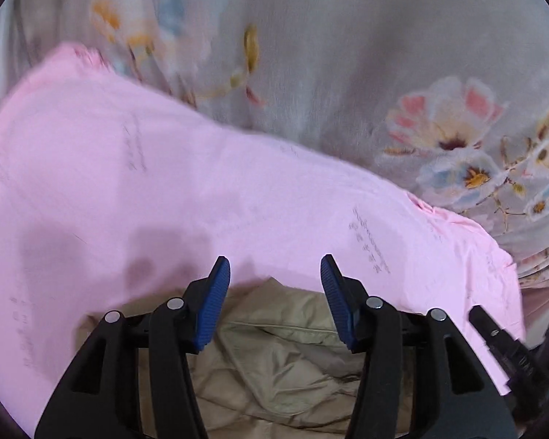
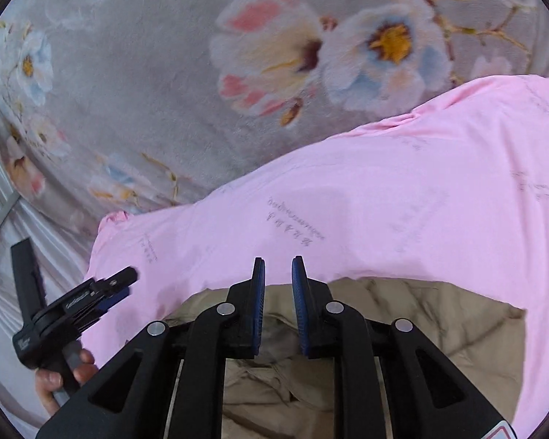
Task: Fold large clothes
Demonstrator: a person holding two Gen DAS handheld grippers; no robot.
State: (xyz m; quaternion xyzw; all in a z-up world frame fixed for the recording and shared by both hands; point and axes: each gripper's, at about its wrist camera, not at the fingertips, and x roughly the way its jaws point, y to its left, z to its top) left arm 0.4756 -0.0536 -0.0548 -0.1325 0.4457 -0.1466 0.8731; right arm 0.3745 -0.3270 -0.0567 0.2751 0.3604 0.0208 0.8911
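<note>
Item 1: pink garment (image 1: 186, 197), large, printed with faint grey script, spread flat across the bed; its near edge lies just past my fingertips in both wrist views, and nothing of it sits between either pair of jaws.

Item 2: khaki quilted garment (image 1: 282, 351), rumpled, directly below both of my grippers, partly covered by the pink cloth's near edge.

Item 3: floral bedcover (image 1: 347, 55), grey with pink, blue and yellow blooms; bare beyond the pink garment's far edge and to its sides.

Item 4: my left gripper (image 1: 274, 285), jaws standing apart, empty, above the khaki fabric. In the right wrist view it shows at lower left, held by my left hand (image 2: 60, 376), over the pink garment's left corner.

Item 5: my right gripper (image 2: 279, 285), jaws narrowly apart, a slim gap between the blue pads (image 2: 299, 311), nothing gripped.

Item 6: pale draped sheet (image 2: 3, 256) at the bed's left margin, falling away past the bedcover's edge.
</note>
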